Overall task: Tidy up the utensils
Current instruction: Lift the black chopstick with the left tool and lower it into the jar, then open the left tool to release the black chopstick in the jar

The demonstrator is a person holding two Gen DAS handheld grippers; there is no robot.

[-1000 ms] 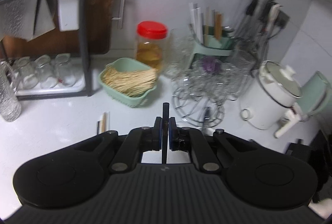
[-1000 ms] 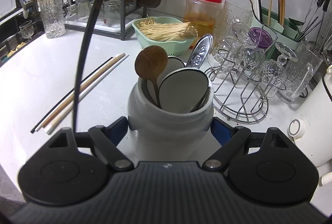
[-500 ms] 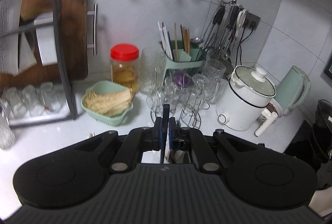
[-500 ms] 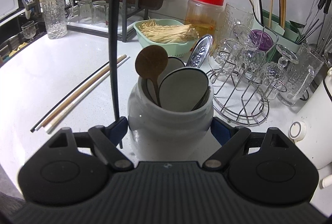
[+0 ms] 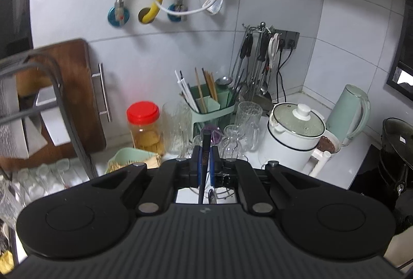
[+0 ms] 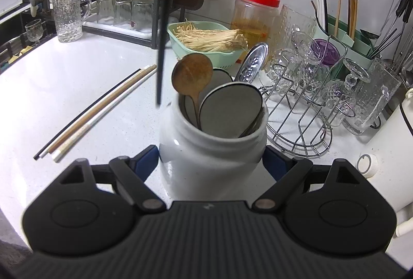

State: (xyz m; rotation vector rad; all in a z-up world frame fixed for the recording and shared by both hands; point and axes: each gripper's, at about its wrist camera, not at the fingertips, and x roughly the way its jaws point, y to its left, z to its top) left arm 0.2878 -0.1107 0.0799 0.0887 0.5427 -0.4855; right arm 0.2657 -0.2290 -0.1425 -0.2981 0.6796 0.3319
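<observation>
My left gripper [image 5: 204, 162] is shut on a thin black chopstick [image 5: 205, 147], held high above the counter. In the right wrist view that chopstick [image 6: 162, 46] hangs nearly upright, its tip just left of the white jar's mouth. The white jar [image 6: 206, 157] stands on the counter and holds a wooden spoon [image 6: 192, 75], a metal spoon [image 6: 251, 63] and flat ladles. My right gripper [image 6: 210, 157] has a blue pad on each side of the jar; its jaws are opening and the pads sit close against the jar's sides. Three chopsticks [image 6: 98, 111] lie on the counter to the left.
A green chopstick holder [image 5: 211, 108] stands at the back. A wire rack of glasses [image 6: 304, 108] sits right of the jar. Behind it are a green basket of mushrooms [image 6: 206, 38] and a red-lidded jar [image 6: 254, 13]. A white cooker [image 5: 294, 137] and kettle [image 5: 351, 113] stand far right.
My left gripper has risen with the black chopstick. In the right wrist view the chopstick has swung right and come close to the jar's mouth. The right gripper's pads have eased apart slightly.
</observation>
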